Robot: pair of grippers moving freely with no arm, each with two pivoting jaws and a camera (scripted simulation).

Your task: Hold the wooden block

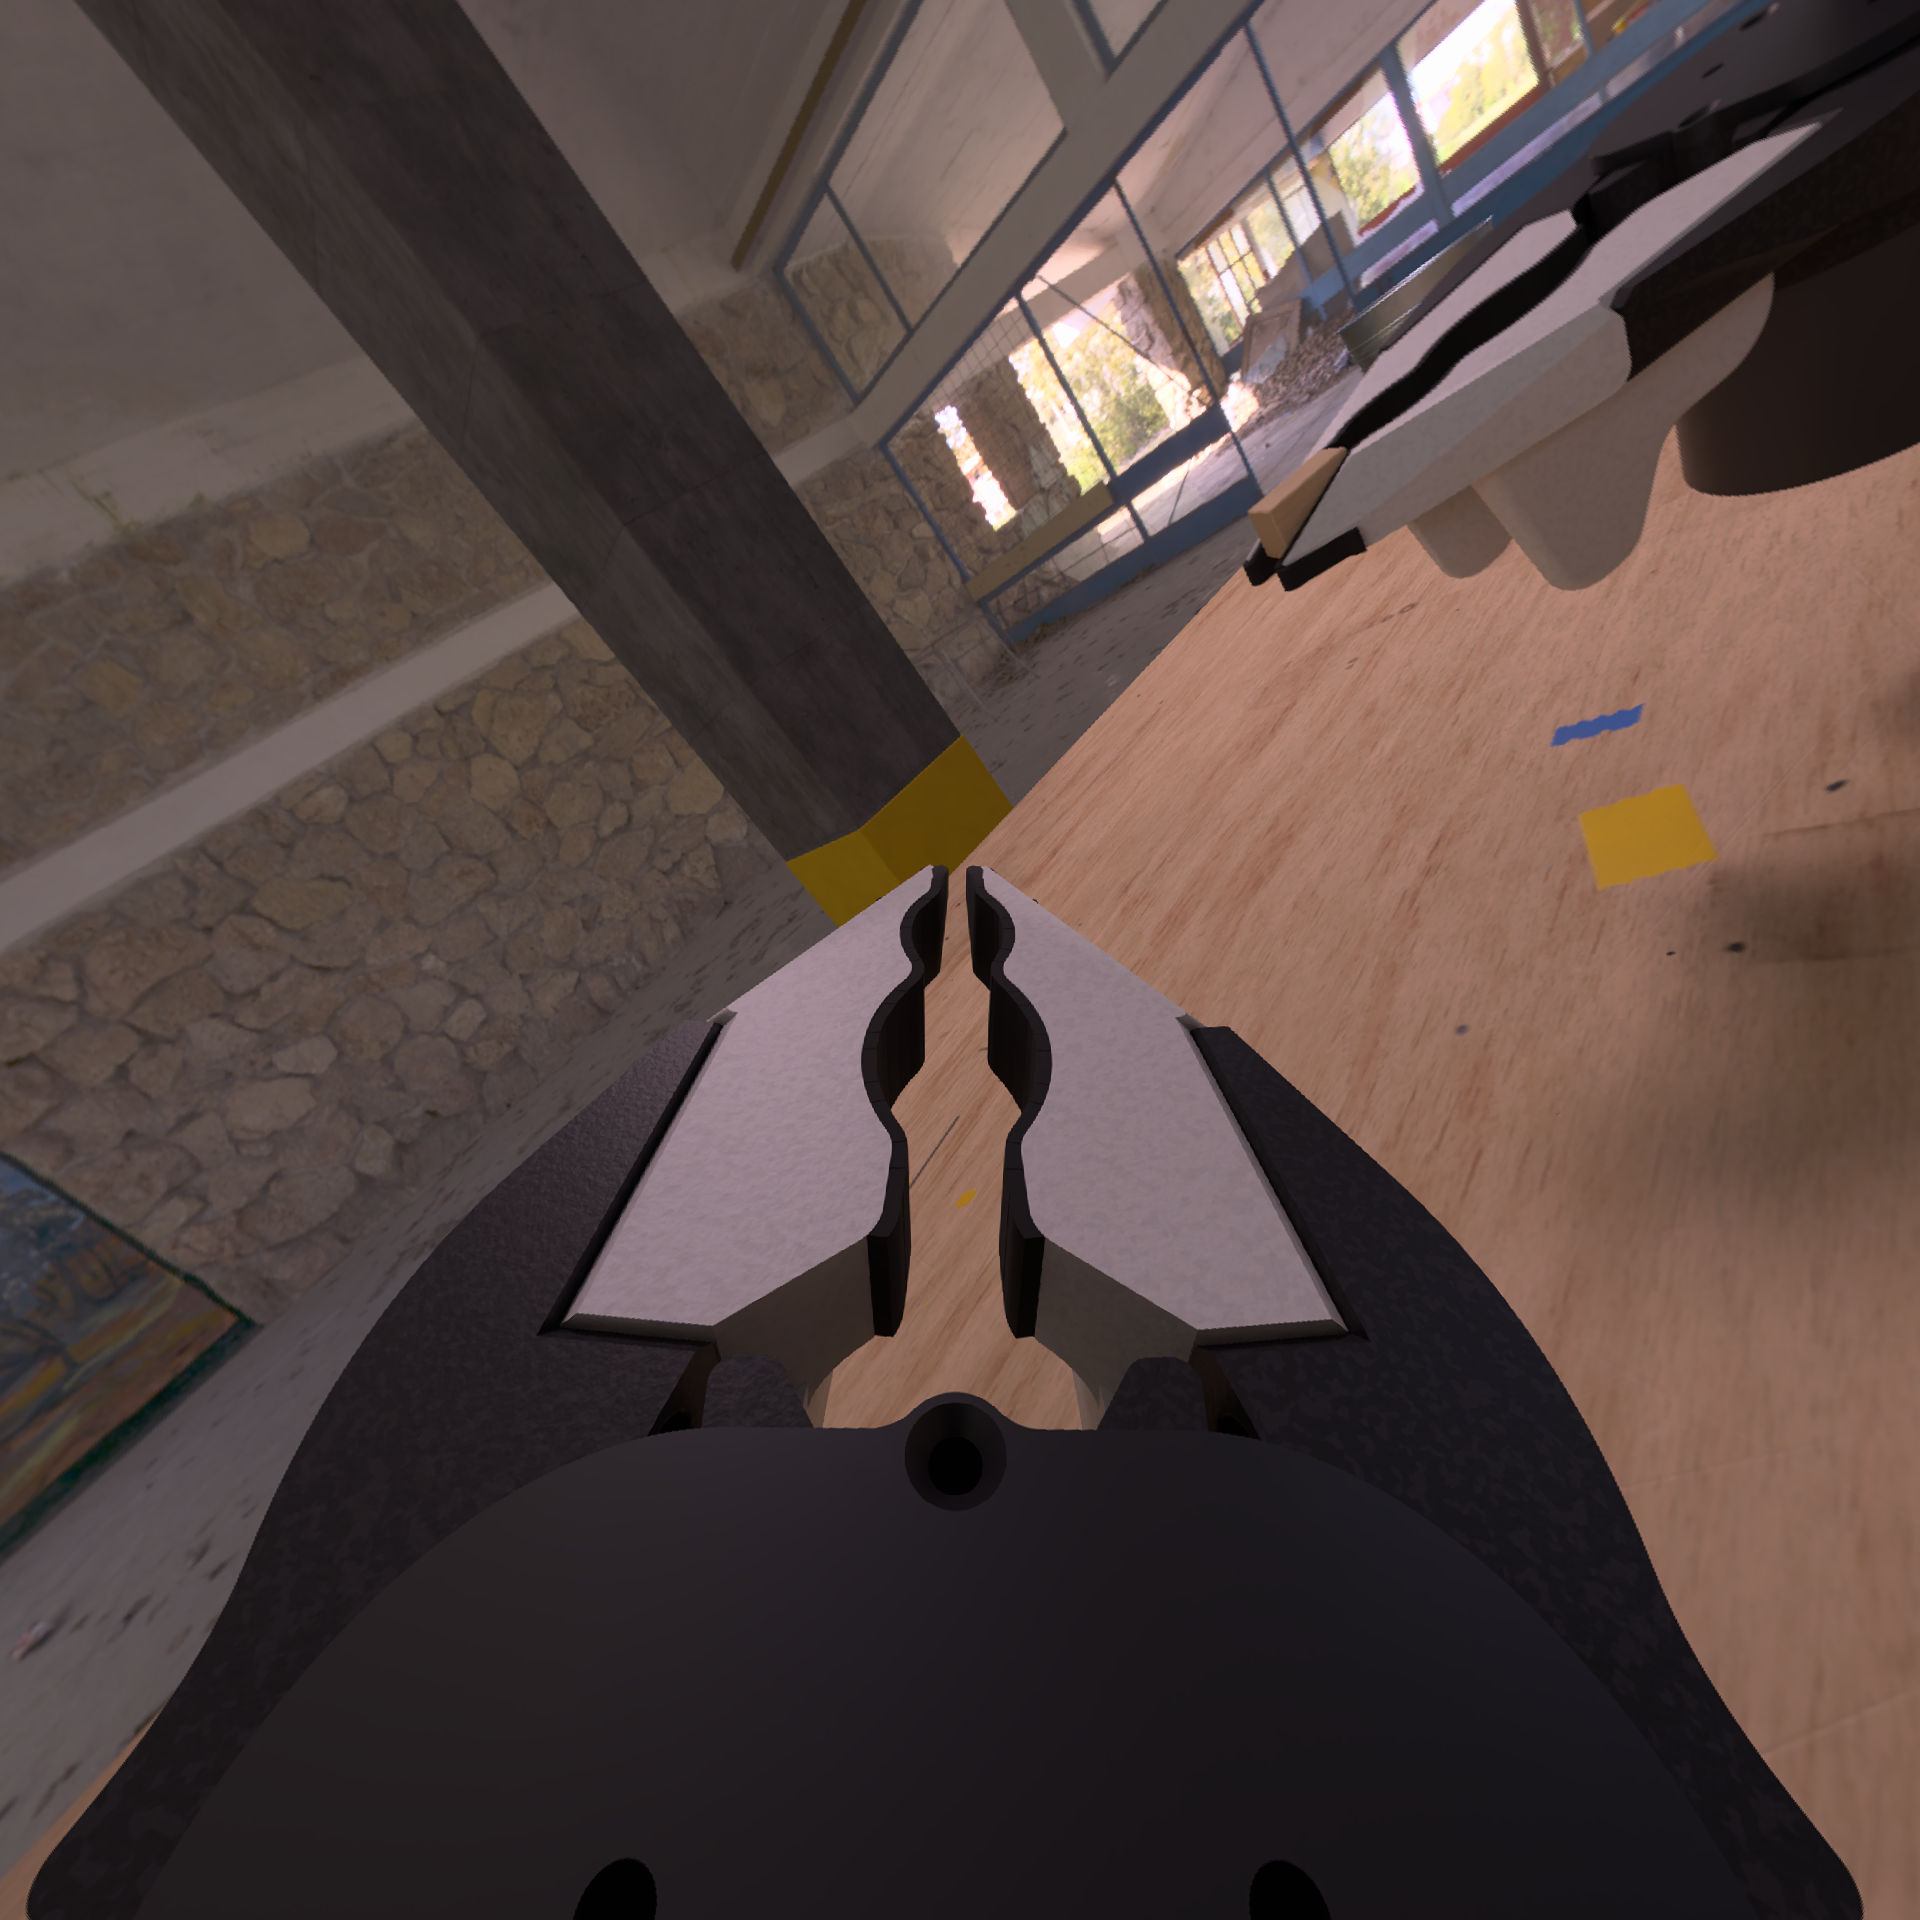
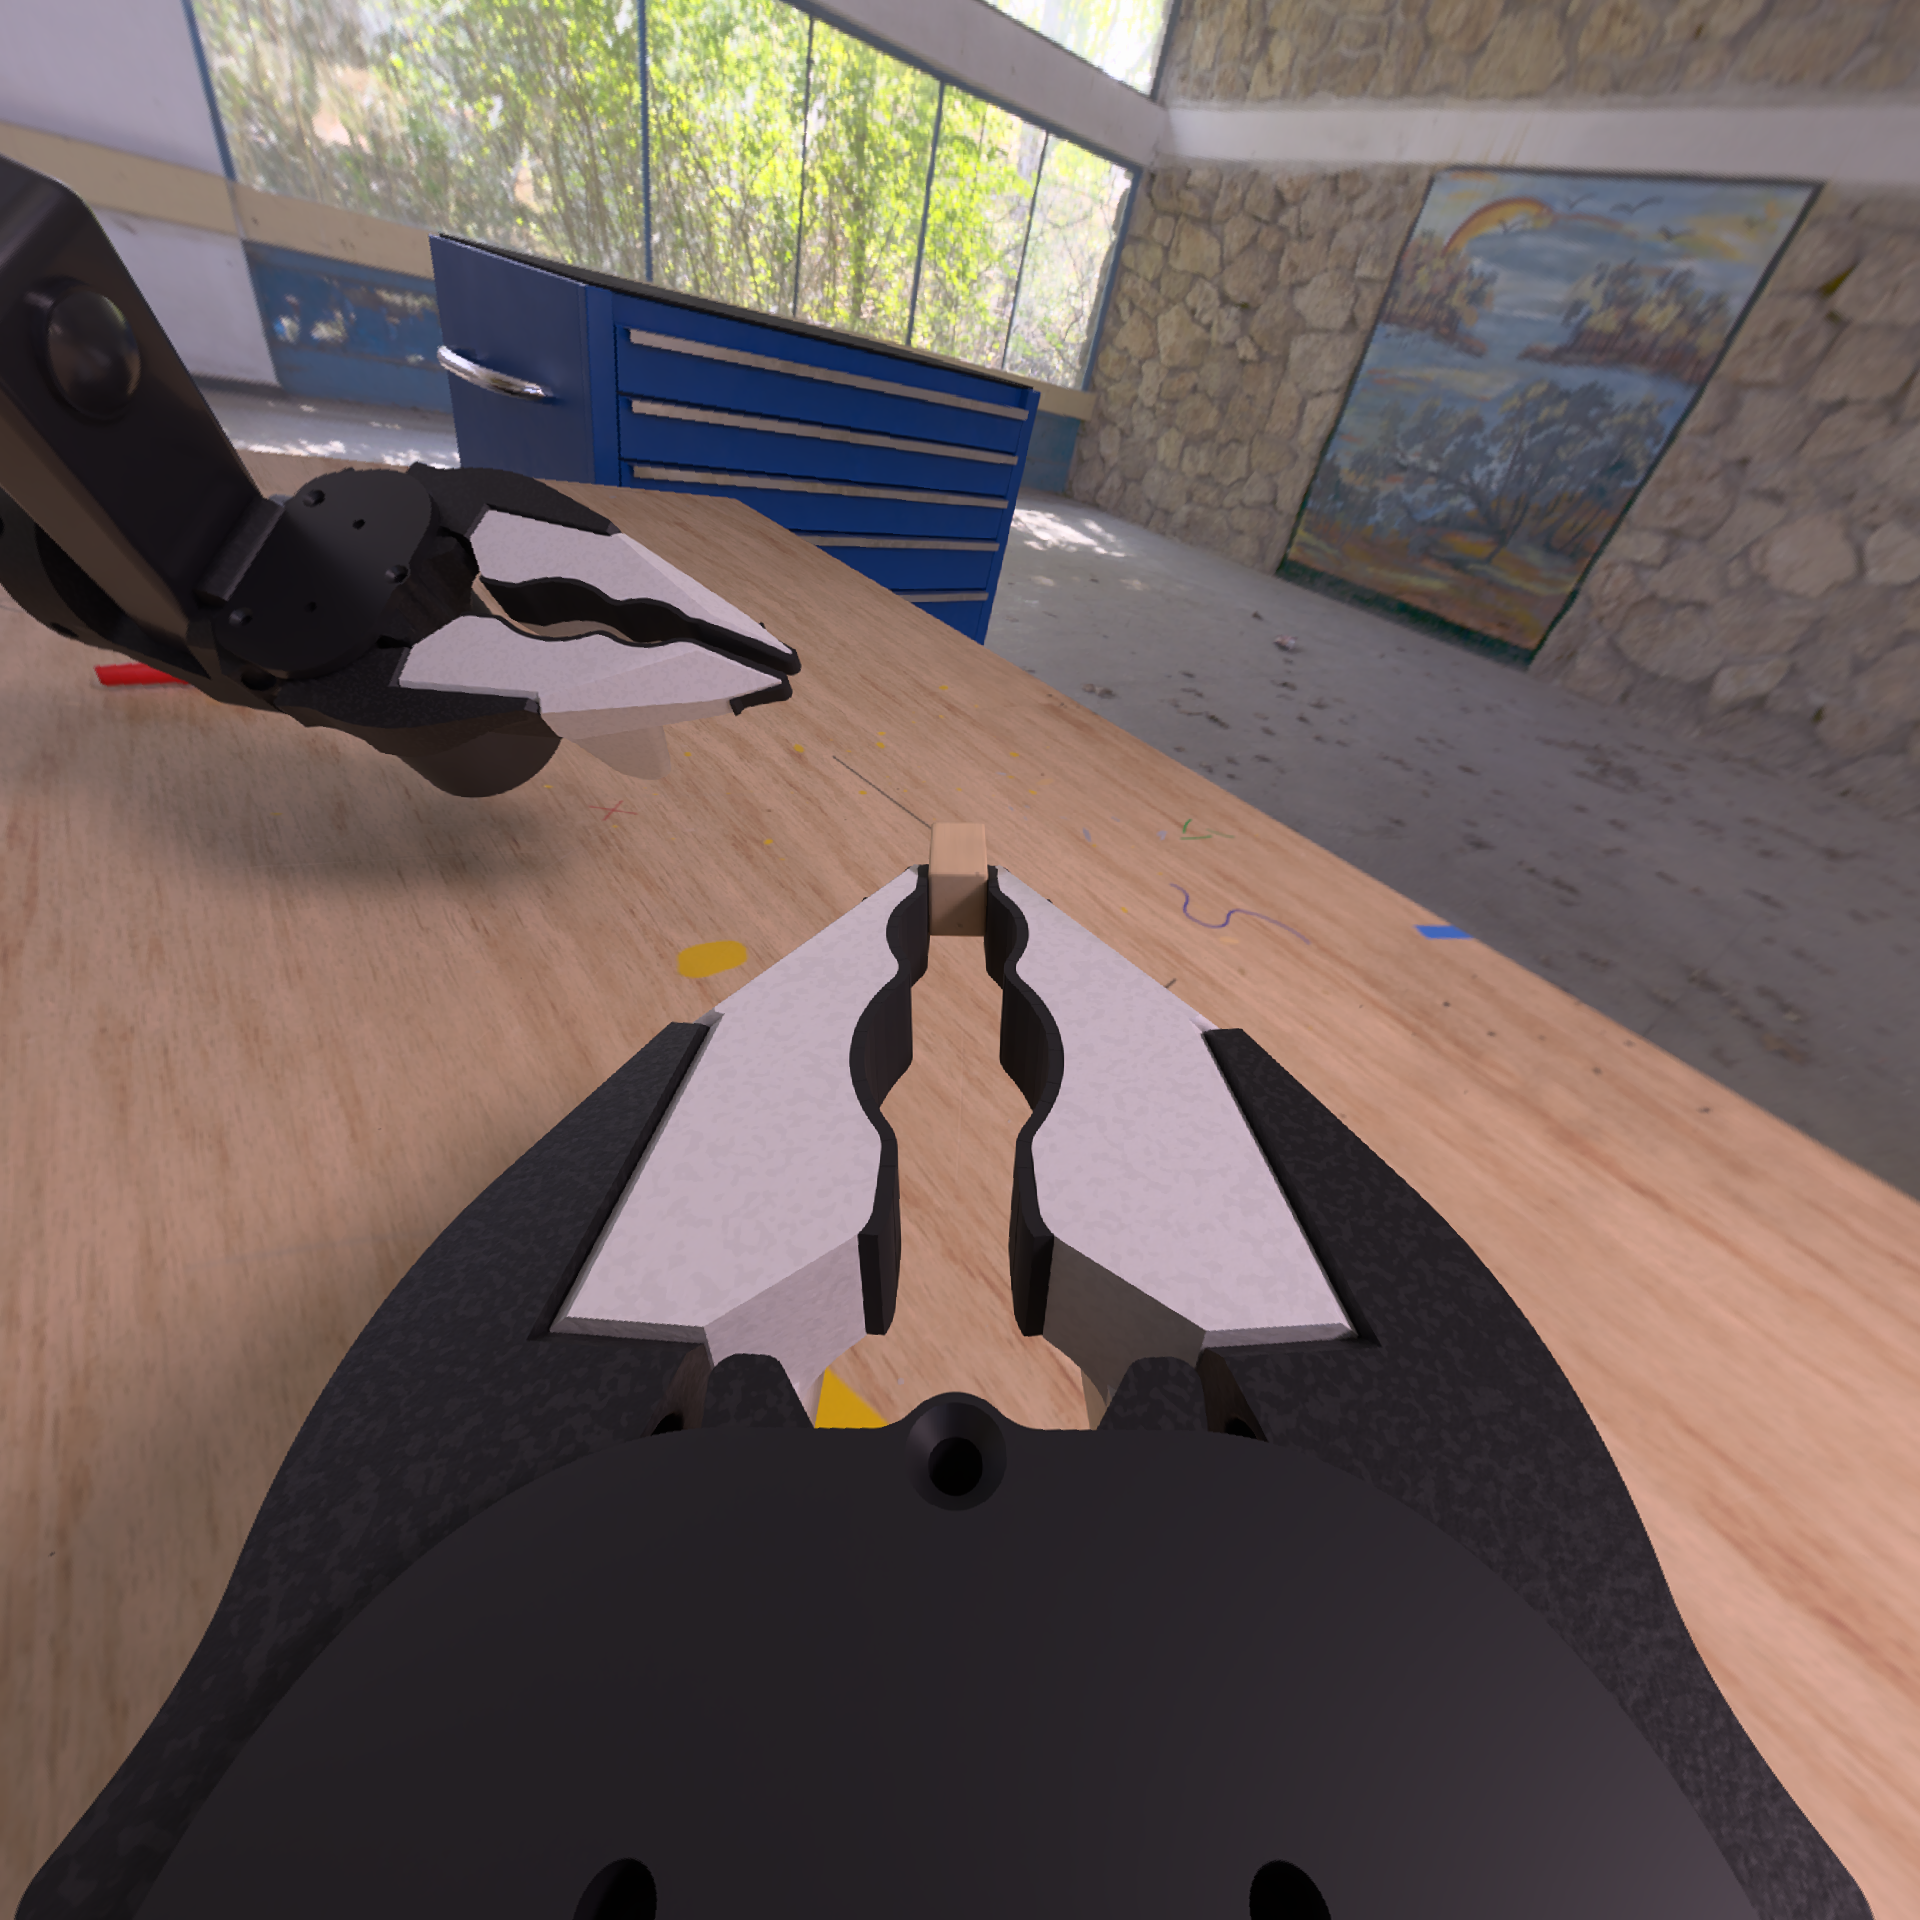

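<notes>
The right gripper (image 2: pixel 957 896) has the wooden block (image 2: pixel 957 879) pinched only at the very tips of its jaws, above the counter (image 2: pixel 312 1039) — a slight jolt could pop it free. The left gripper (image 1: pixel 956 883), jaws nearly closed on nothing (idle), hangs well to the side; nothing blocks.

A workshop is indicated: a paint-flecked plywood workbench (image 2: pixel 416 1039) is seen, with a blue drawered tool cabinet (image 2: pixel 810 457) at twelve o'clock, backed by rough stone walls (image 2: pixel 1226 343) and large windows (image 2: pixel 665 135).
</notes>
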